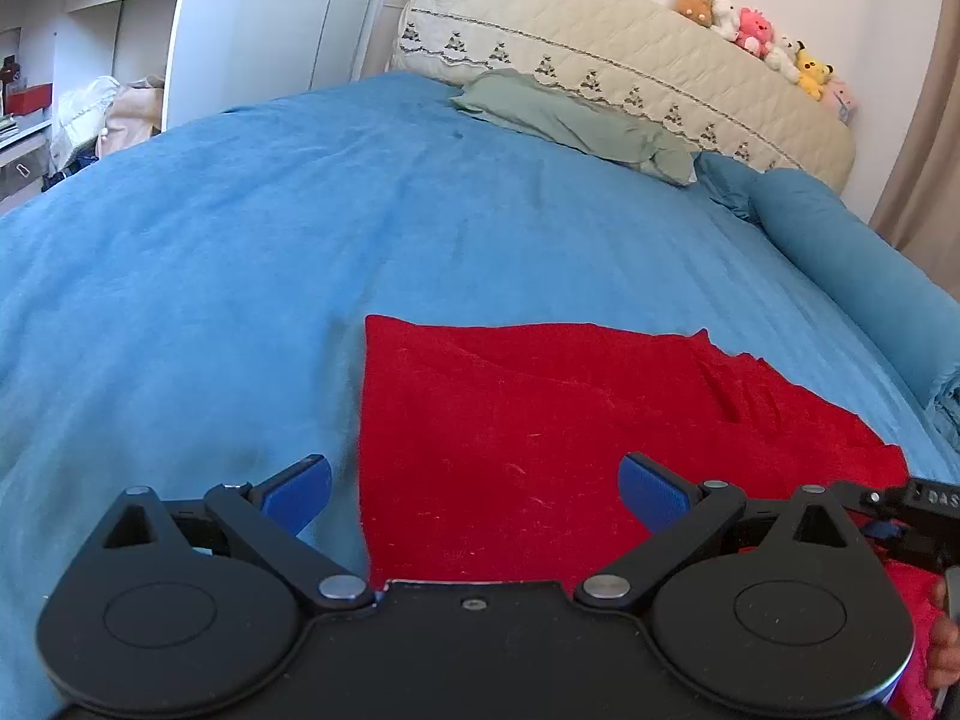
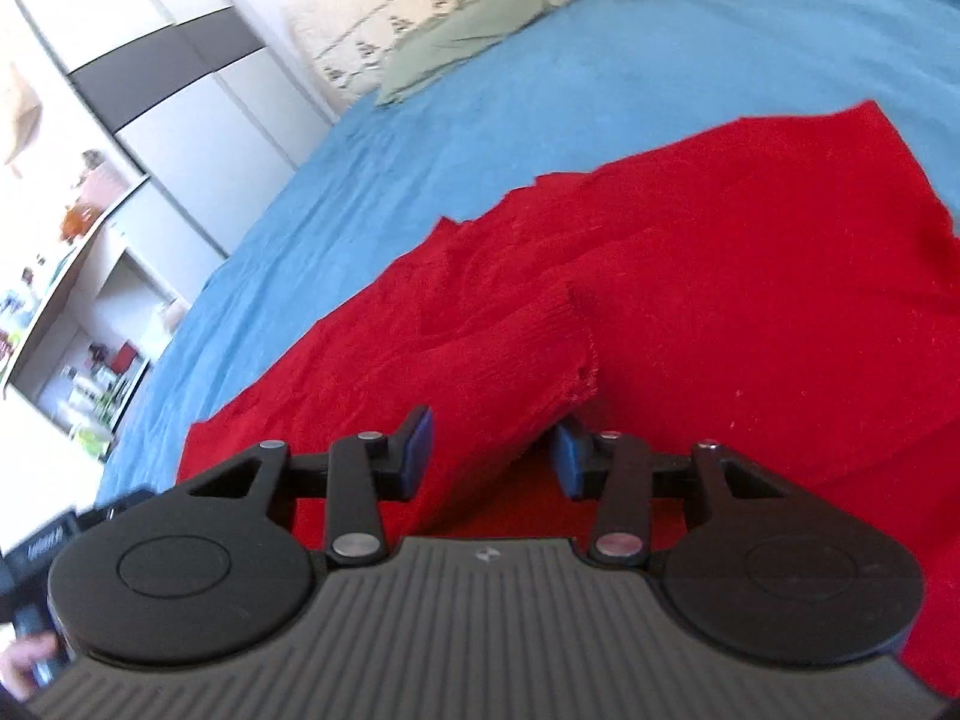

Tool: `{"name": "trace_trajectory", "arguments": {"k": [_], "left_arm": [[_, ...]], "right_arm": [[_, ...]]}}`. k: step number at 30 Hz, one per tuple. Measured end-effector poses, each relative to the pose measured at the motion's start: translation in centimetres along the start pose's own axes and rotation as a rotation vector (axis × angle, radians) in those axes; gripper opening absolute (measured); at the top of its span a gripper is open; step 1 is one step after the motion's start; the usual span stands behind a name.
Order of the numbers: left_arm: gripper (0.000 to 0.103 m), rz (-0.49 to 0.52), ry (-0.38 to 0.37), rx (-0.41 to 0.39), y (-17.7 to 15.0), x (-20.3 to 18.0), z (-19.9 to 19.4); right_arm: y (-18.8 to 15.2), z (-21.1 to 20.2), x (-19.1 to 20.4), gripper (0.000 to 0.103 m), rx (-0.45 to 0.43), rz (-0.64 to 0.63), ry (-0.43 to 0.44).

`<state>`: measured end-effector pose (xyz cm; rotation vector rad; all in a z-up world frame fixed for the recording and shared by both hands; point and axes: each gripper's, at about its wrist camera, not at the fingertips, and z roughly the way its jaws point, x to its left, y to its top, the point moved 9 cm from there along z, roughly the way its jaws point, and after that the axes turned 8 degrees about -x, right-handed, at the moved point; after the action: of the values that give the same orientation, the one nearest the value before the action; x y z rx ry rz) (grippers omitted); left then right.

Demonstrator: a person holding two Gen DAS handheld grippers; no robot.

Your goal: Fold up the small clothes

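Red knit garment (image 1: 570, 438) lies spread flat on the blue bedspread (image 1: 240, 240). Over its near edge the left gripper (image 1: 474, 492) hovers with blue pads (image 1: 300, 489) spread wide, holding nothing. The right gripper (image 2: 492, 456) has its pads partly apart around a raised ribbed sleeve (image 2: 480, 354). Partial lettering "DAS" (image 1: 936, 497) shows on the neighbouring black tool.

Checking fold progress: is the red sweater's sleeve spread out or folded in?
Folded in: the sleeve lies across the red sweater body, its cuff between the right gripper jaws, which are open.
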<state>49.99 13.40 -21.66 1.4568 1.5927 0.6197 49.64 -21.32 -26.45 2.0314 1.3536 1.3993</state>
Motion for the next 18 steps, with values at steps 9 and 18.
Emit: {"name": "trace_trajectory", "arguments": {"k": [9, 18], "left_arm": [[0.103, 0.025, 0.026, 0.011, -0.1, 0.3, -0.6], [0.103, 0.067, 0.020, 0.019, -0.1, -0.8, -0.3]], "right_arm": [[2.7, 0.1, 1.5, 0.020, -0.029, -0.112, -0.071], [11.9, -5.0, -1.1, 0.020, -0.186, -0.183, -0.110]]}}
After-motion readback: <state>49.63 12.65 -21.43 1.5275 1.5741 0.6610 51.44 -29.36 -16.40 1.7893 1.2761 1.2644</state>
